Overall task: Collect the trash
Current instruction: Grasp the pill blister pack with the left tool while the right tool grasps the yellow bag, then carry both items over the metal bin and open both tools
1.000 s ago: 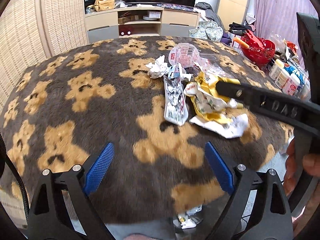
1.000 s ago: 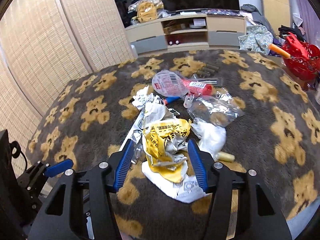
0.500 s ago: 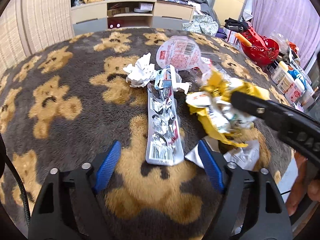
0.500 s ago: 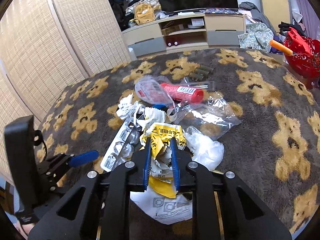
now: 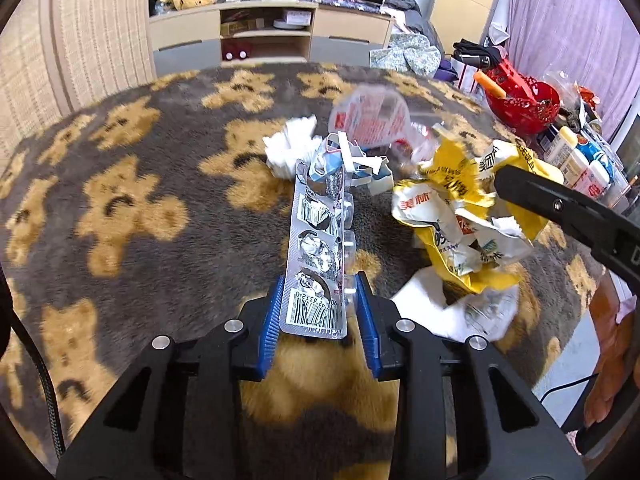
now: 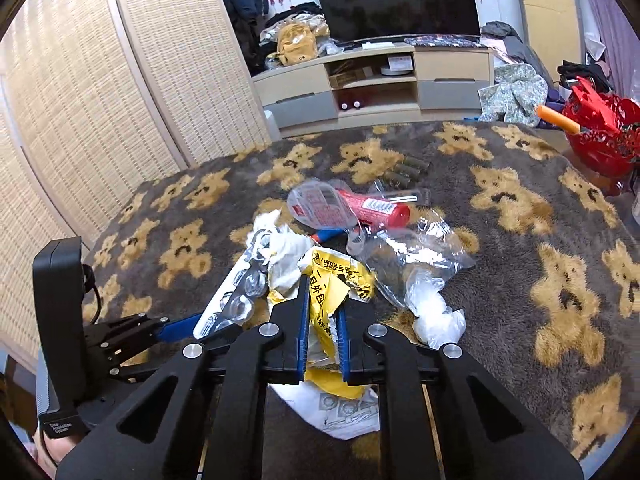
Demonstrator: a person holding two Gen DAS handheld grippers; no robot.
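I am closing my left gripper (image 5: 318, 312) on the near end of the stiff, light blister strip (image 5: 318, 248) at frame centre, while my right gripper (image 6: 322, 334) is pinching the crinkly, near-weightless yellow wrapper (image 6: 334, 280) mid-crumple above the bench (image 6: 520, 200).

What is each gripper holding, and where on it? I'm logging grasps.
Right gripper: shut on the crumpled yellow wrapper, mid-body. Left gripper: jaws closing around the blister pack's near, barcode end.
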